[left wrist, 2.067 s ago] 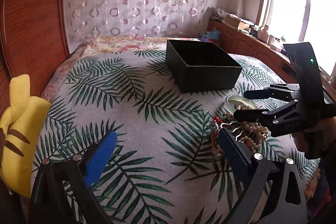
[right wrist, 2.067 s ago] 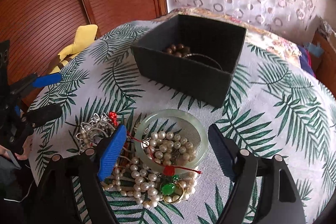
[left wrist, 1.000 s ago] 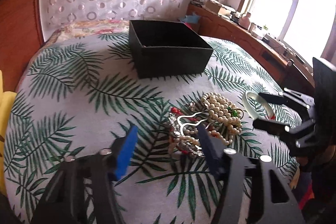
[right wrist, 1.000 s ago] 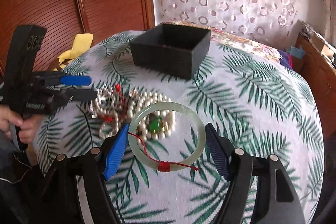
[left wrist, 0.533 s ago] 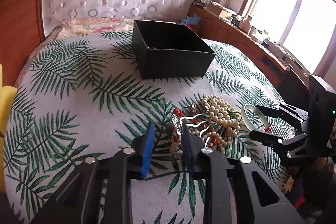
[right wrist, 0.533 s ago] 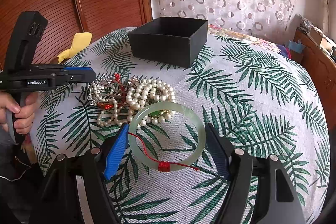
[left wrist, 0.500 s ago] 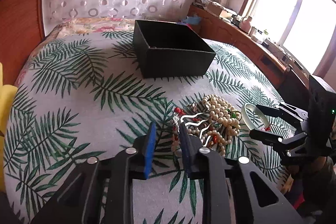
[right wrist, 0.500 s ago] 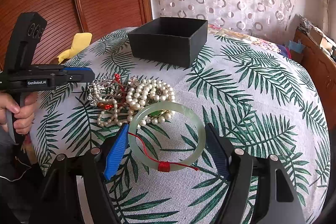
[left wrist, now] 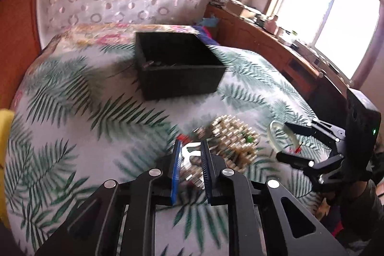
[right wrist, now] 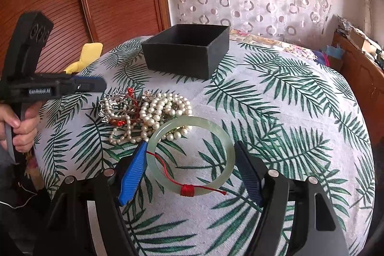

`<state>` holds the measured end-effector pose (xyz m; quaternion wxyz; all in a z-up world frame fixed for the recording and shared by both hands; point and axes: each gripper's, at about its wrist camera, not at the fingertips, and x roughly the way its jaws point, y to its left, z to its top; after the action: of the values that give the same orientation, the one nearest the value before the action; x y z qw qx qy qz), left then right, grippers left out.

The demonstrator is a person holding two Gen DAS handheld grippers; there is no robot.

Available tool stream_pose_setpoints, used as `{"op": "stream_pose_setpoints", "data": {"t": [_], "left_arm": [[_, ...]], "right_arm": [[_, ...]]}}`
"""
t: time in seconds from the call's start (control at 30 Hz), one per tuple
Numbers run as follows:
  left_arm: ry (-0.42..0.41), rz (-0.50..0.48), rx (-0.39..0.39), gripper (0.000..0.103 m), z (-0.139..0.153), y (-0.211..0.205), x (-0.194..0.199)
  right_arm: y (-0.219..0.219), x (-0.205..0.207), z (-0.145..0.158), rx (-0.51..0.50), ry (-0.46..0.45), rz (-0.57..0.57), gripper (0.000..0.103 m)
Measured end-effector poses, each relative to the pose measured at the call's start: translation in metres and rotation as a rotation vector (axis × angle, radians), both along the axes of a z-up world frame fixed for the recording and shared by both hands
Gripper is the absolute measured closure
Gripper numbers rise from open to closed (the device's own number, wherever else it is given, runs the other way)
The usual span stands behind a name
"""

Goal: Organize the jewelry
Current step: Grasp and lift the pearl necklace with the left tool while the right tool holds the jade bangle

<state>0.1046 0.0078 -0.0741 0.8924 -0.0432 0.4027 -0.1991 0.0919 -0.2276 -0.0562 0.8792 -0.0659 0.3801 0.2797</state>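
Bed cover [right wrist: 276, 92]: we see a soft palm-leaf cloth carrying everything; in our judgement its give lets loose pieces slide or sink when a neighbour is tugged.
Black box [right wrist: 187, 52]: it stands open beyond the jewelry, well apart from both tools; we take it for the destination. A swinging strand could catch its near wall and fall short.
Jewelry pile [right wrist: 144, 112]: pearl strands, a silver piece and red cord lie tangled together between box and bangle. We judge this the main hazard: lifting one piece may drag the others along or scatter them.
Jade bangle [right wrist: 192, 155]: it lies flat, its far rim touching the pearls, with red cord [right wrist: 187, 190] tied on the near side. The smooth ring could squirt out of a pinch.
Right gripper [right wrist: 189, 169]: its jaws stand wide on either side of the bangle; the blue pad meets the rim, the other stands clear, so nothing is held.
Left gripper [left wrist: 189, 160]: its jaws are closing, nearly together, on the silver piece [left wrist: 192, 152]. Blur hides how firmly; a shallow bite may slip.
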Motion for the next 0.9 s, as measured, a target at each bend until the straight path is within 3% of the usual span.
{"op": "stream_pose_setpoints", "data": {"t": [0.27,0.4,0.53,0.63,0.73,0.83,0.9], "left_arm": [[0.097,-0.114,0.077,0.088,-0.007,-0.053,0.036],[0.147,-0.116,0.099,0.088,-0.018,-0.062,0.054],[0.168,-0.111,0.124,0.081,-0.022,-0.064,0.073],[0.201,-0.128,0.151,0.070,-0.027,-0.069,0.083],[0.191,-0.159,0.188,0.069,-0.027,-0.073,0.083],[0.185,-0.195,0.191,0.090,-0.027,-0.078,0.079],[0.154,-0.206,0.218,0.093,-0.023,-0.081,0.075]], "right_arm": [[-0.018,-0.005,0.006,0.022,-0.014,-0.034,0.028],[-0.022,-0.006,0.007,0.035,-0.017,-0.042,0.028],[-0.023,-0.008,0.008,0.041,-0.020,-0.040,0.028],[-0.022,-0.009,0.009,0.042,-0.021,-0.036,0.028],[-0.021,-0.010,0.010,0.044,-0.021,-0.032,0.028],[-0.021,-0.011,0.010,0.044,-0.022,-0.030,0.028],[-0.020,-0.011,0.010,0.043,-0.022,-0.030,0.028]]}}
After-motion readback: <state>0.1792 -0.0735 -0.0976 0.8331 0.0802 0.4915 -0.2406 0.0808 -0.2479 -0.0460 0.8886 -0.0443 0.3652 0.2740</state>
